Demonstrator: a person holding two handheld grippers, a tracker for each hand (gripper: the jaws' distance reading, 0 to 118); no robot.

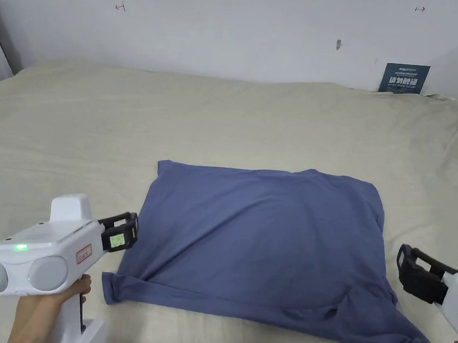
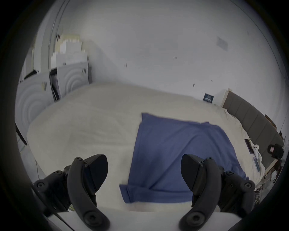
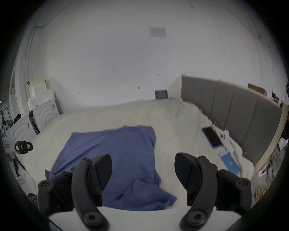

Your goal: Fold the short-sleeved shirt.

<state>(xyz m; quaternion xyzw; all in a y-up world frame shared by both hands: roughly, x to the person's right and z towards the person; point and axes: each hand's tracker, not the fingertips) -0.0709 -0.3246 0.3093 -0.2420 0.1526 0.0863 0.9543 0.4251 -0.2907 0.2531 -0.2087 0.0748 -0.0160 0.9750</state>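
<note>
1. Lying flat on the bed (image 1: pixel 226 116), blue short-sleeved shirt (image 1: pixel 262 239) sits near the front edge, centre-right in the head view.
2. Long axis runs left-right across the bed; far edge is straight, sleeves are both at the near side, one at near-left corner, one at near-right corner, bunched.
3. Diagonal crease runs from near-left sleeve up into the body; fabric rumpled by the right sleeve.
4. Left gripper (image 1: pixel 120 231) just beside shirt's left edge, above the left sleeve, pointing right toward the cloth; contact can't be told. Hand (image 1: pixel 72 293) grips its handle from below.
5. Left gripper view: jaws wide apart, nothing between them, shirt's left edge and sleeve lie ahead in the gap.
6. Right gripper (image 1: pixel 411 268) at right edge of head view, just off shirt's right side, pointing up-left.
7. Right gripper view: jaws wide, empty, right sleeve and bare bed sheet ahead.
8. Two phones (image 3: pixel 211 139) on the bed's right side by the grey headboard (image 3: pixel 234 107), well apart from shirt.
</note>
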